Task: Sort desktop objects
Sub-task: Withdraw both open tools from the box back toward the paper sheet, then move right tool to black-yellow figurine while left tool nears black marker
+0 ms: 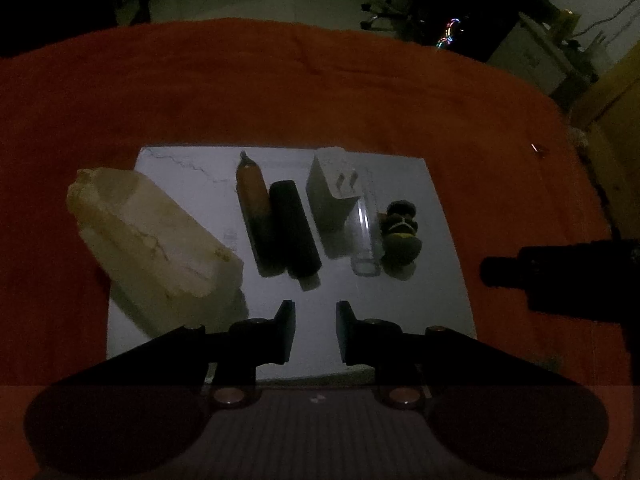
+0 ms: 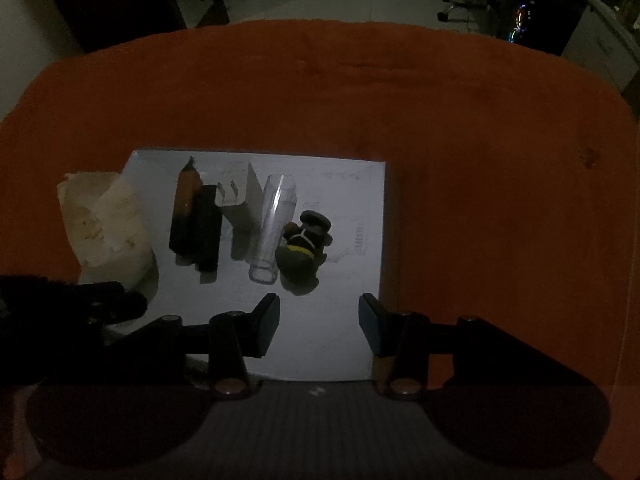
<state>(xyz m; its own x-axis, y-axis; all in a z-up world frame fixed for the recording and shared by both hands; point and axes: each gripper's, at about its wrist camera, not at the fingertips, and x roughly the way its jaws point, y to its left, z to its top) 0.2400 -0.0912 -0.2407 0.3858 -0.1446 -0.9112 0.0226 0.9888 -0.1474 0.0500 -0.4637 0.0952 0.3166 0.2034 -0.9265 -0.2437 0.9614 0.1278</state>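
Five objects lie side by side on the white board (image 2: 352, 320); both the left gripper (image 1: 315, 330) and right gripper (image 2: 318, 324) hang empty, jaws apart. Clear tube (image 2: 272, 224) (at 12 o'clock) may roll if nudged.

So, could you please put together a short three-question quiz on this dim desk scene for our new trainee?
1. True or false: the left hand-held gripper is shut on an object.
2. Which item lies directly beside the clear tube on its right in the right wrist view? A) small dark figurine B) white plug adapter C) black marker
3. Fill in: the small items lie on a white ____ over the orange cloth.

Key: 1 false, both hand-held grippers, including the right, are open and hold nothing. 2 A. 3 board.
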